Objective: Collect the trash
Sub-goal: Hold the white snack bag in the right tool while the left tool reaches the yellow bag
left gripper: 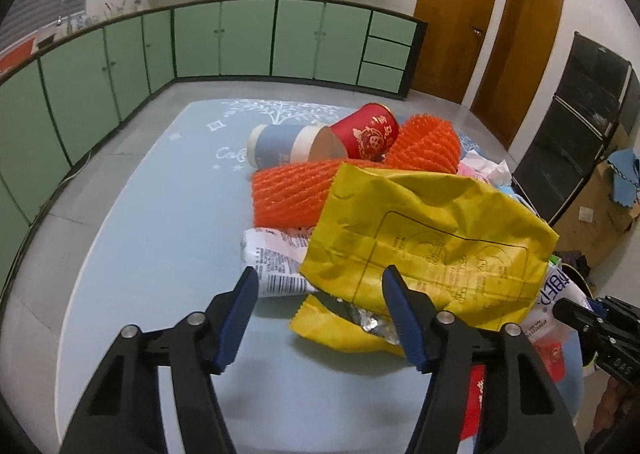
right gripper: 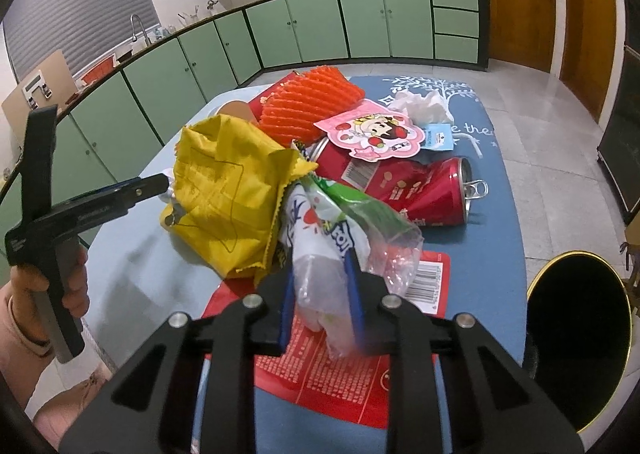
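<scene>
The right claw (right gripper: 320, 286) is pinched on a clear plastic wrapper (right gripper: 328, 246) printed in white, green and blue, holding it above a flat red packet (right gripper: 344, 370) on the blue bench (right gripper: 488, 238). The left claw (left gripper: 318, 290) stands open, gripping nothing, its right finger (left gripper: 404, 318) against the lower edge of a crumpled yellow bag (left gripper: 432, 242). A hand (right gripper: 52, 290) holds that tool. Behind the bag lie orange foam netting (left gripper: 292, 193), a red cup (left gripper: 370, 133) and a blue-and-white cup (left gripper: 280, 143), both on their sides. A crushed red can (right gripper: 432, 193), a pink sticker (right gripper: 376, 133) and a white tissue (right gripper: 424, 103) lie farther back. A black bin (right gripper: 580, 330) stands beside the bench.
</scene>
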